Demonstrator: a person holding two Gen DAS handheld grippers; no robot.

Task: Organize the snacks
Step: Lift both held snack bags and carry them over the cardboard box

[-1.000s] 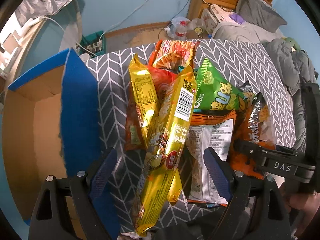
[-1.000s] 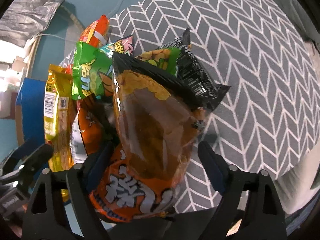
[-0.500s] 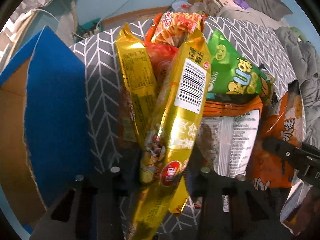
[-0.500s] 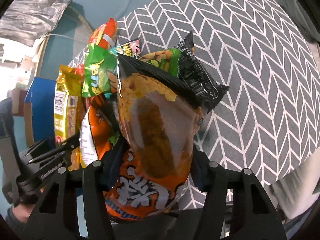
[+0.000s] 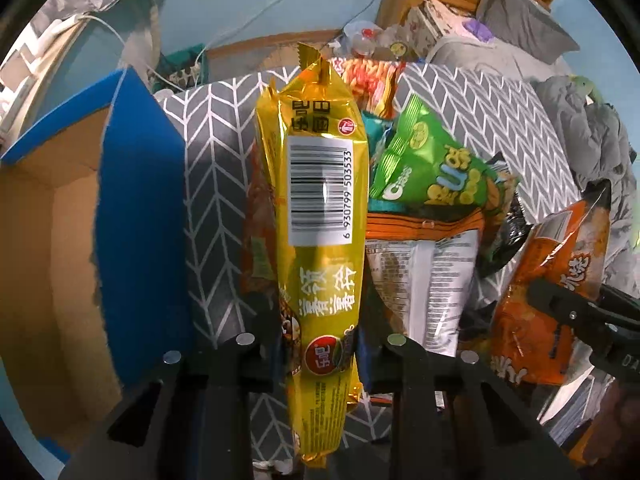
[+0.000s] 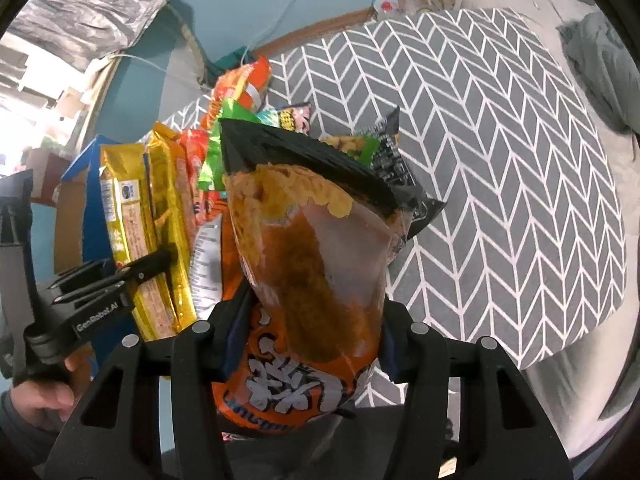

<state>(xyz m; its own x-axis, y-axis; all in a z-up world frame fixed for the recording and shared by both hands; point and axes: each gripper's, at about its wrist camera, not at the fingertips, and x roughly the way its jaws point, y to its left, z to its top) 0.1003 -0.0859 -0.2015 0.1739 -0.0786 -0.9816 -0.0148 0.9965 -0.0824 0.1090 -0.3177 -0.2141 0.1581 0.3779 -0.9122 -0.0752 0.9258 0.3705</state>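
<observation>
A cardboard box with blue outer faces and plain brown inside stands open at the far left, on the edge of a round tabletop covered in grey cloth with a white chevron pattern. Right of the box lies a loose pile of snack packets, all crinkly foil or plastic. Two long gold packets are visible in the right wrist view. One of them, the gold packet, has a white barcode label facing the camera. The left gripper has its jaws clamped tight on the lower end of this packet, which stands nearly upright above the pile. Behind it sits one red and orange packet of stick snacks. Next comes one green packet, then one white-backed orange packet printed with small text. At the right, one orange bag with a black top and a clear window showing crumbly yellow pieces is held between the jaws of the right gripper, which are closing on it, and the bag is held above the cloth. The room has pale blue walls, white cables, a wooden frame and heaped grey bedding at the far right
</observation>
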